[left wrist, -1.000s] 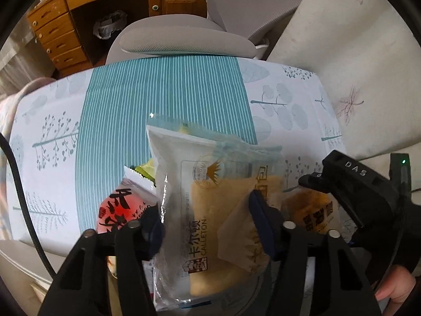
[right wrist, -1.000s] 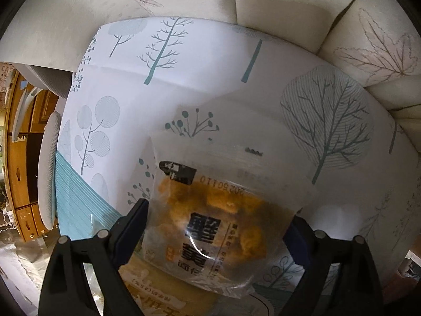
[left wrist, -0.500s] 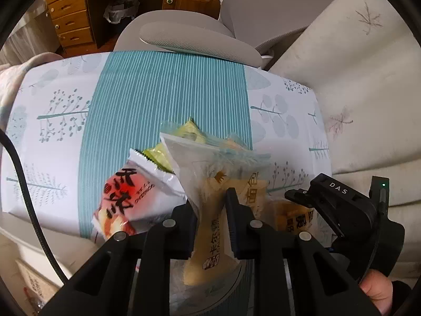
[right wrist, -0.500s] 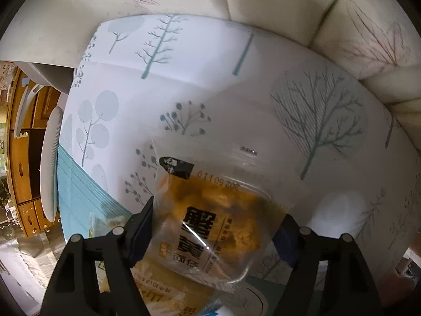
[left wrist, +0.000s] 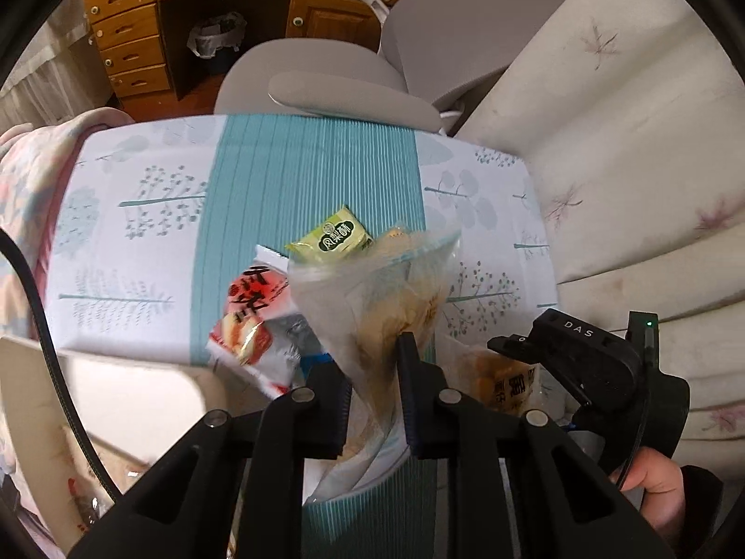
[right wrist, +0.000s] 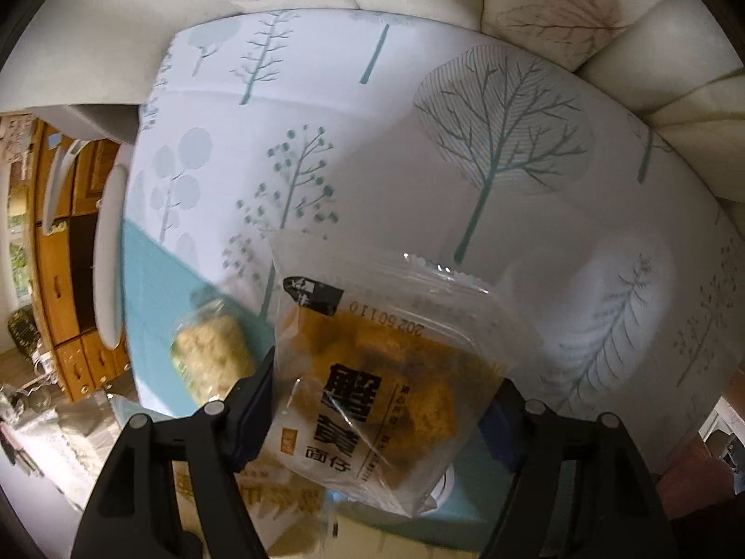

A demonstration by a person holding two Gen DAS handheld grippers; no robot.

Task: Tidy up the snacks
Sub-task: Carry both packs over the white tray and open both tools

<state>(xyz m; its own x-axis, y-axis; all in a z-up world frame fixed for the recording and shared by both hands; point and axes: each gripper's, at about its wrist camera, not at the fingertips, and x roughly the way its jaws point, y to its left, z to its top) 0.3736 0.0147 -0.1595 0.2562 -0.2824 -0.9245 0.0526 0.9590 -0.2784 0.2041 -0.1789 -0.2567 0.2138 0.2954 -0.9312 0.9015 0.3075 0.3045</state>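
Observation:
My left gripper (left wrist: pixel 372 372) is shut on a clear bag of tan cake (left wrist: pixel 386 298) and holds it up, crumpled, above the pile. Under it lie a red and white packet (left wrist: pixel 251 312) and a green packet (left wrist: pixel 335 237) on the teal stripe of the tablecloth (left wrist: pixel 279 177). My right gripper (right wrist: pixel 379 419) has a clear bag of orange snack with black characters (right wrist: pixel 386 372) between its jaws. They are closing, and both pads touch the bag's sides. The right gripper (left wrist: pixel 572 354) also shows at the right of the left wrist view, a hand (left wrist: pixel 652 475) behind it.
A tree-print cloth (right wrist: pixel 465 139) covers the table. Cream sofa cushions (left wrist: pixel 628 163) border it on one side, and a grey chair (left wrist: pixel 326 79) and a wooden desk (left wrist: pixel 139 37) stand beyond the far edge. A blurred pale packet (right wrist: pixel 209 354) and a yellow pack (right wrist: pixel 270 498) sit left of the right gripper.
The left jaws closed on the cake bag and lifted it off the pile, uncovering the green packet. The right jaws narrowed onto the orange bag, which rose a little off the cloth.

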